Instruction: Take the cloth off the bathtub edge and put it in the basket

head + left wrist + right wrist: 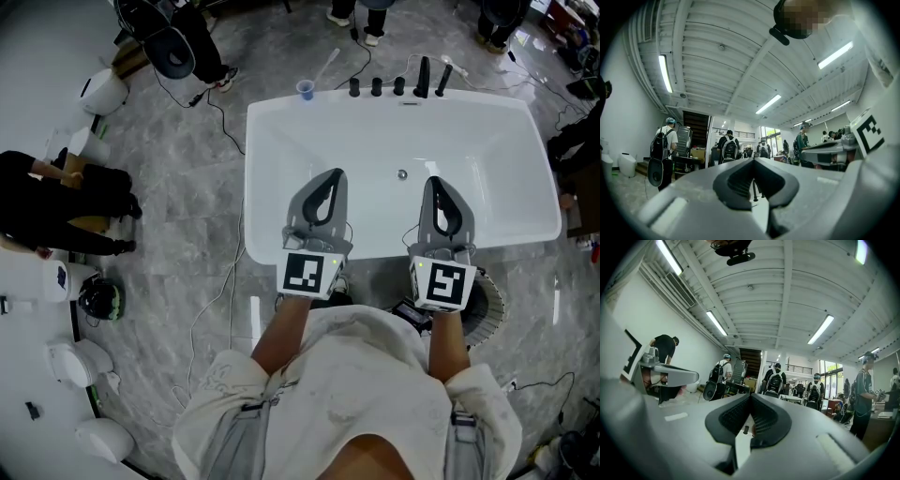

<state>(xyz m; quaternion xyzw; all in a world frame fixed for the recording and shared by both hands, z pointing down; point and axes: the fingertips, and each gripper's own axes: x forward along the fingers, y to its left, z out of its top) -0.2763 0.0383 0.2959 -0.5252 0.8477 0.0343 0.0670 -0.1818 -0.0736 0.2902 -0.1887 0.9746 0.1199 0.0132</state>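
Observation:
A white bathtub (272, 131) fills the middle of the head view, and I see no cloth on its rim or anywhere else. My left gripper (333, 172) and right gripper (433, 180) reach side by side over the tub's near edge, above the basin. Both point roughly level toward the room. In the left gripper view the jaw tips of the left gripper (752, 160) meet with nothing between them. The right gripper (750, 397) is likewise shut and empty. A dark round basket (489, 305) stands on the floor just below my right hand, mostly hidden by the arm.
Black tap handles (398, 86) and a small blue cup (305, 89) stand on the tub's far rim; a drain (402, 174) sits in the basin. Cables trail over the grey floor at left. A crouching person (66, 202) and white appliances (103, 92) are at left.

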